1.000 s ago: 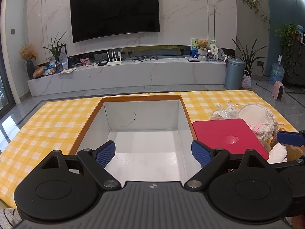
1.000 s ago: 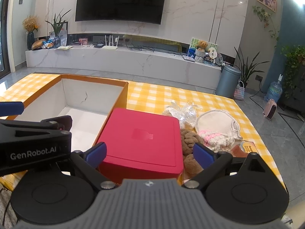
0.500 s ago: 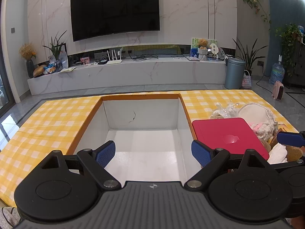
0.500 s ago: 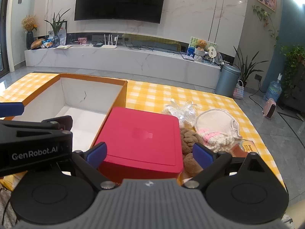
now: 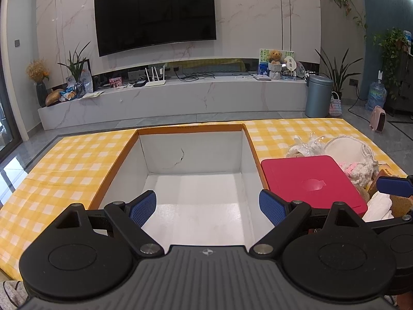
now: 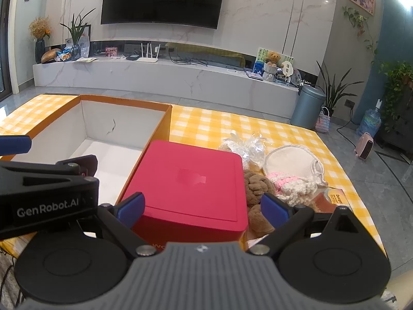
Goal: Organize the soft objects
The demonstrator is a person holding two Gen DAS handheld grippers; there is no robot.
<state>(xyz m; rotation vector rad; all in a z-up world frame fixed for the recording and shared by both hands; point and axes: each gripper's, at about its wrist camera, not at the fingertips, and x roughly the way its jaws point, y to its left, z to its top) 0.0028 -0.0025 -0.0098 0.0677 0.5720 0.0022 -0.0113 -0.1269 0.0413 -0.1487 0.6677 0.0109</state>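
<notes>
An open orange box with a white inside (image 5: pixel 196 201) (image 6: pixel 113 129) sits on the yellow checked tablecloth (image 5: pixel 64 160). My left gripper (image 5: pixel 207 206) is open and empty over its near edge. A red box (image 6: pixel 191 183) (image 5: pixel 309 180) lies right of it. My right gripper (image 6: pixel 202 208) is open and empty above the red box's near edge. Soft things lie right of the red box: a brown plush (image 6: pixel 258 188), a pink and white knit (image 6: pixel 291 183), a white cloth pouch (image 6: pixel 289 162) and a crinkled clear bag (image 6: pixel 242 144).
A small orange packet (image 6: pixel 335 200) lies at the table's right edge. A white tissue (image 5: pixel 378 206) lies near the right gripper's finger in the left wrist view. Beyond the table are a marble TV bench (image 5: pixel 180 98) and a grey bin (image 5: pixel 317 95).
Both views have lowered very slightly and come a little closer to the table. Nothing was taken hold of or let go.
</notes>
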